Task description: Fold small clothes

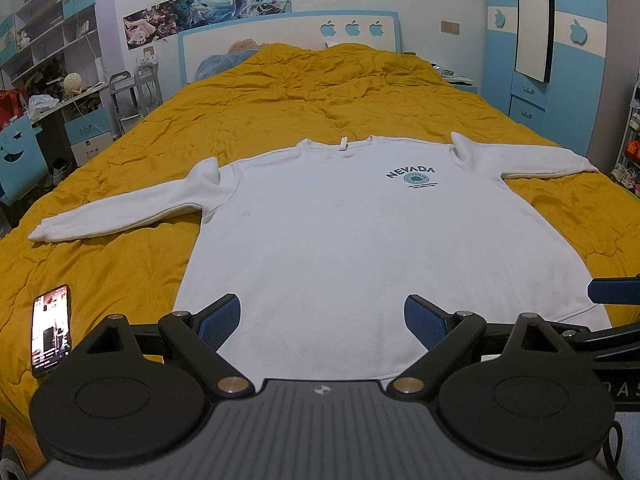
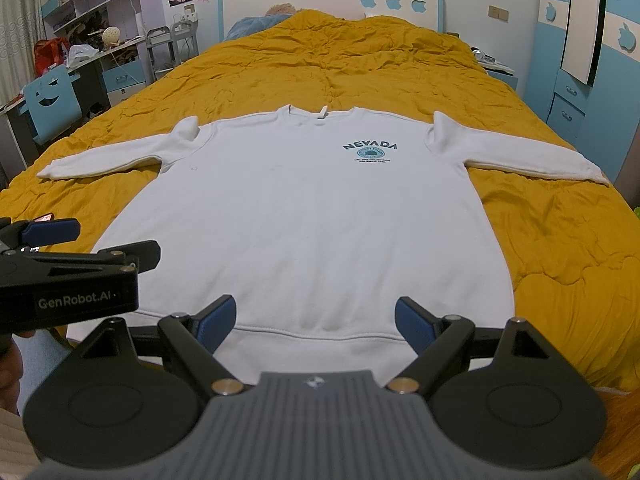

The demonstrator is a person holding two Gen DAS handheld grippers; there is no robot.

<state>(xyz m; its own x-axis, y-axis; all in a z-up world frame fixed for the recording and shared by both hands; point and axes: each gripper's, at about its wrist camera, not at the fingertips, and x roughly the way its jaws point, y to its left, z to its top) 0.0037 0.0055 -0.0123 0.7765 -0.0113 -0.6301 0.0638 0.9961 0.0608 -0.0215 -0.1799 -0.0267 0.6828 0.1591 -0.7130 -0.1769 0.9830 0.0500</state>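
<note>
A lit phone (image 1: 51, 330) lay at the left on the mustard quilt (image 1: 280, 96). Beside it a white sweatshirt (image 1: 340, 240) (printed NEVADA) lay flat, sleeves spread. Left gripper (image 1: 322, 322) and right gripper (image 2: 316, 322) hovered by its hem, jaws wide apart, holding nothing

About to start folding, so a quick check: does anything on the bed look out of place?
A phone with its screen lit lies on the yellow quilt, left of the white sweatshirt hem. The sweatshirt itself lies flat, sleeves spread.
</note>
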